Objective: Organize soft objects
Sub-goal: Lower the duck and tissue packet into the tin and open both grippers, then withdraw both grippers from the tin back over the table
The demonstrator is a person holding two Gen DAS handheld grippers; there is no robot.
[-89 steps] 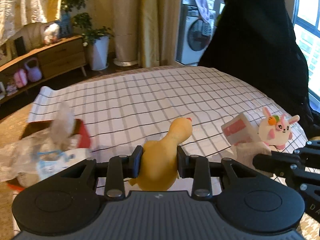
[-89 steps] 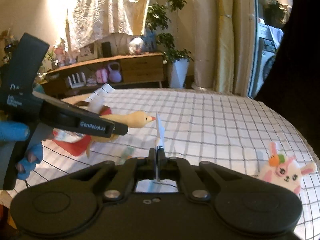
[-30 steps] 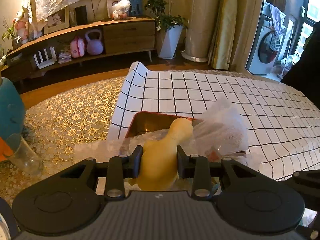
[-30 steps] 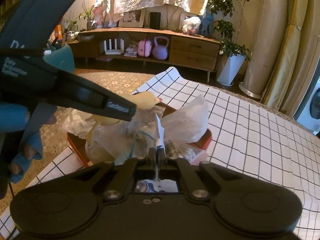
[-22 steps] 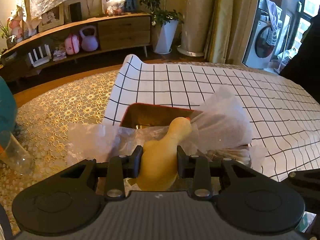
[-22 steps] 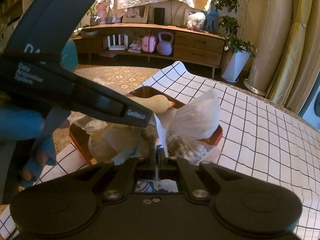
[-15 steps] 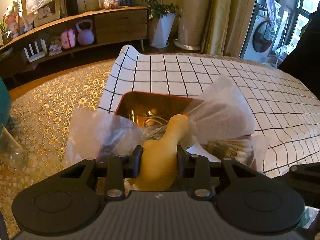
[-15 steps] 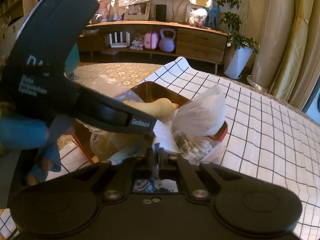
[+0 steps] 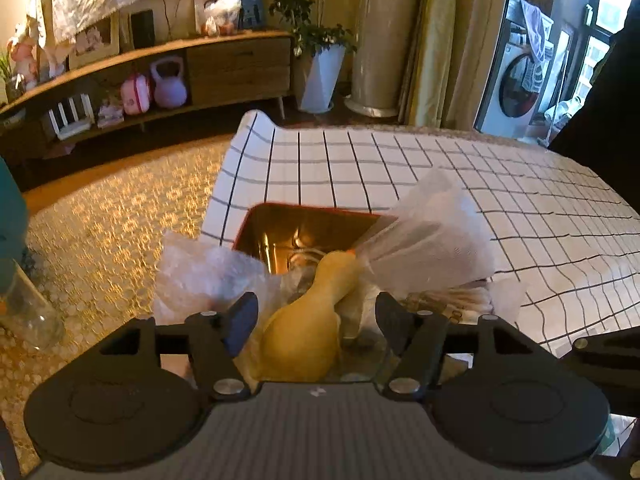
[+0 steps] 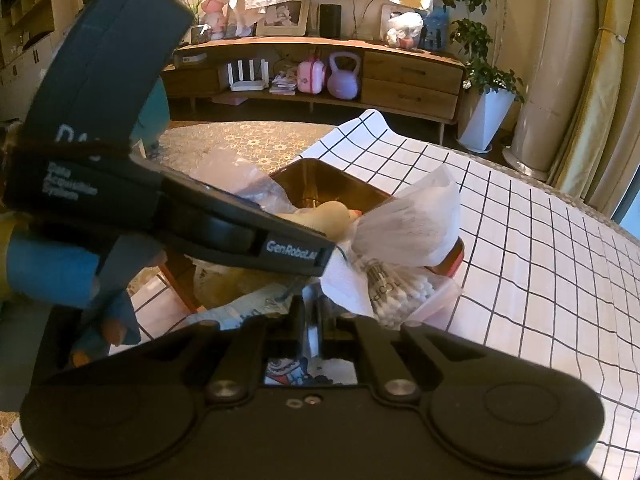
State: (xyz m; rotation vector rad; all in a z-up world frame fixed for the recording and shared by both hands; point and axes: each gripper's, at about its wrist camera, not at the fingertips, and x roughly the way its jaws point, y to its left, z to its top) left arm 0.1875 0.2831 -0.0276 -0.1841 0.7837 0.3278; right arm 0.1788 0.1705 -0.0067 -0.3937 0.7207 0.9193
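The yellow soft duck (image 9: 308, 328) lies in the red box (image 9: 304, 211) among plastic bags, head pointing away. My left gripper (image 9: 316, 314) is open, its fingers apart on either side of the duck's body. In the right wrist view the duck's head (image 10: 324, 216) shows behind the left gripper's body (image 10: 200, 228). My right gripper (image 10: 312, 320) is shut on a thin white packet (image 10: 312, 338), held just at the near side of the red box (image 10: 456, 256).
A white tied bag (image 9: 432, 248) and a pack of cotton swabs (image 10: 404, 292) fill the box's right side. A crinkled clear bag (image 9: 208, 272) hangs over its left. The checked cloth (image 9: 440, 168) covers the table; a glass jar (image 9: 24, 312) stands at the left.
My left gripper carried the duck over the red box, lowered it in and opened its jaws. My right gripper moved to the box with its packet still held.
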